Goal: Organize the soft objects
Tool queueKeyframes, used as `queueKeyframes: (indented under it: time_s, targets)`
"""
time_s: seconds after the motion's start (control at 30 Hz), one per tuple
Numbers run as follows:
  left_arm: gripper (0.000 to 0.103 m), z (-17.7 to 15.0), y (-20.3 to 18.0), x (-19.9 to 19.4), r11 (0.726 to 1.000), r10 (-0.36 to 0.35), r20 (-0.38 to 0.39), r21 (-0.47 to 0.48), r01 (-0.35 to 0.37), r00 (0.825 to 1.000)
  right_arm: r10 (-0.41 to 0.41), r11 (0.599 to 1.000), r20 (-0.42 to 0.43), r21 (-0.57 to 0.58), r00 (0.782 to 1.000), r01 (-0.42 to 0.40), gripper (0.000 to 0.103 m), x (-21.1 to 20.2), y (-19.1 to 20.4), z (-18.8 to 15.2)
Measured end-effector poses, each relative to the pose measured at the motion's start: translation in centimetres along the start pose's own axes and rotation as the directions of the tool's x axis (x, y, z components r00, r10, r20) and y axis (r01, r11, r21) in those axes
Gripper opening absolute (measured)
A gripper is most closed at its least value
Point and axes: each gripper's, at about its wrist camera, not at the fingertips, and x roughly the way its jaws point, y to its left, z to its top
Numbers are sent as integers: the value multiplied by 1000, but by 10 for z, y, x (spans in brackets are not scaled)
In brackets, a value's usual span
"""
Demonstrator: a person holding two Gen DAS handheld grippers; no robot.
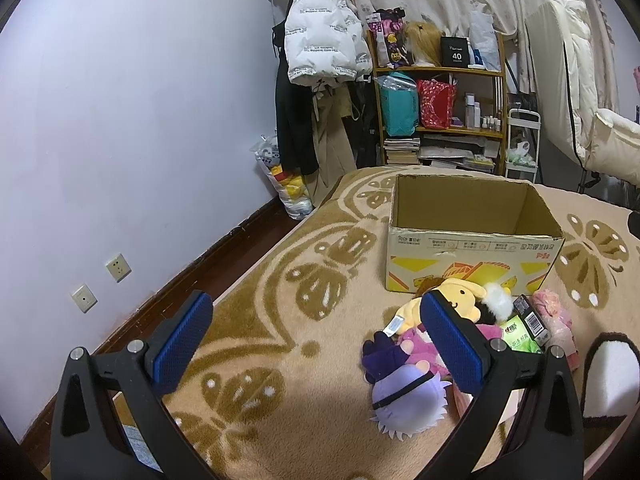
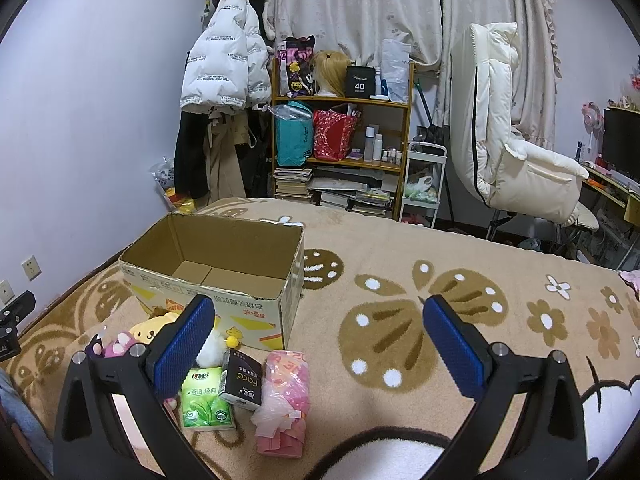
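An open, empty cardboard box (image 1: 472, 236) (image 2: 224, 268) stands on the patterned bed blanket (image 1: 280, 320). In front of it lies a heap: a yellow dog plush (image 1: 452, 296) (image 2: 150, 330), a pink plush (image 1: 416, 350), a purple-haired doll (image 1: 404, 396), a green tissue pack (image 2: 206, 400) (image 1: 520, 334), a black "Face" tissue pack (image 2: 242, 380) and a pink wrapped bundle (image 2: 286, 396) (image 1: 556, 320). My left gripper (image 1: 316, 344) is open, to the left of the heap. My right gripper (image 2: 320, 348) is open over the blanket, the heap by its left finger.
A wooden shelf (image 2: 340, 136) with bags and books stands past the bed, with coats (image 2: 224, 80) hanging to its left. A white recliner chair (image 2: 516, 148) and a desk (image 2: 616, 184) are at the right. The purple wall (image 1: 120, 140) and floor gap run along the left.
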Motion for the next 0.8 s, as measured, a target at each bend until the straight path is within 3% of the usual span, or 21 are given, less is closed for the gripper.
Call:
queueKeyframes:
  time_s: [0.8]
  targets:
    - [103, -2, -4, 0, 1000, -1, -2, 12, 1, 1000, 0, 1000, -2, 0, 1000, 0, 103, 1, 0, -1]
